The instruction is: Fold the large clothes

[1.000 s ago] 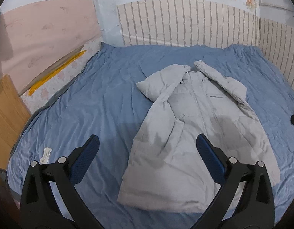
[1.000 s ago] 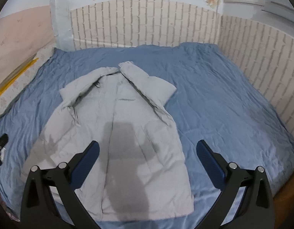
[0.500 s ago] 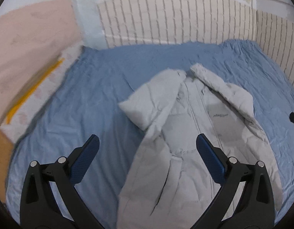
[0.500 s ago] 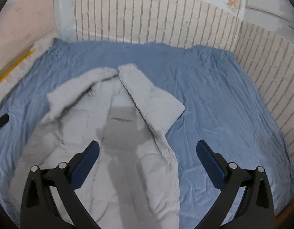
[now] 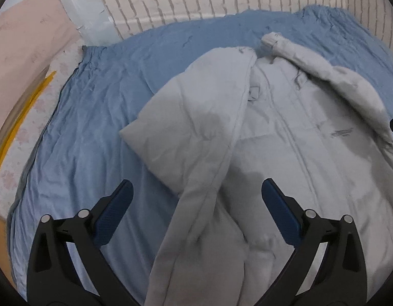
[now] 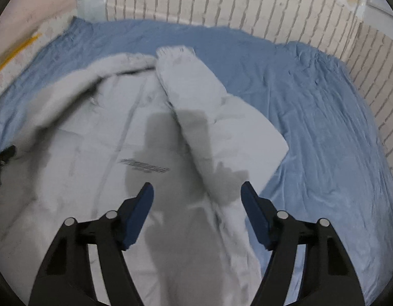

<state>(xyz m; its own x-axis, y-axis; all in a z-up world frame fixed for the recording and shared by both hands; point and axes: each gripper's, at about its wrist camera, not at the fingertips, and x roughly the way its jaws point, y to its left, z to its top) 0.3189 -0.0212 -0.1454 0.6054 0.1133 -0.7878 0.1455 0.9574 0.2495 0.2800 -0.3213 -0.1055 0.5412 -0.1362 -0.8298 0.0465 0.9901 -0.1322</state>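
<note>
The pale grey padded coat (image 5: pixel 285 137) lies front-up on the blue-sheeted bed (image 5: pixel 89 132), both sleeves folded in over its chest; its hem runs out of both views and the small dark chest print (image 6: pixel 144 165) is too blurred to read. The left tool (image 5: pixel 196 199) hovers wide apart over the left sleeve (image 5: pixel 196 117), gripping nothing. The right tool (image 6: pixel 197 197), jaws moderately apart and empty, hangs above the right sleeve (image 6: pixel 196 97). Compared with a second ago, both tools have come much closer to the coat, and the right one has narrowed
</note>
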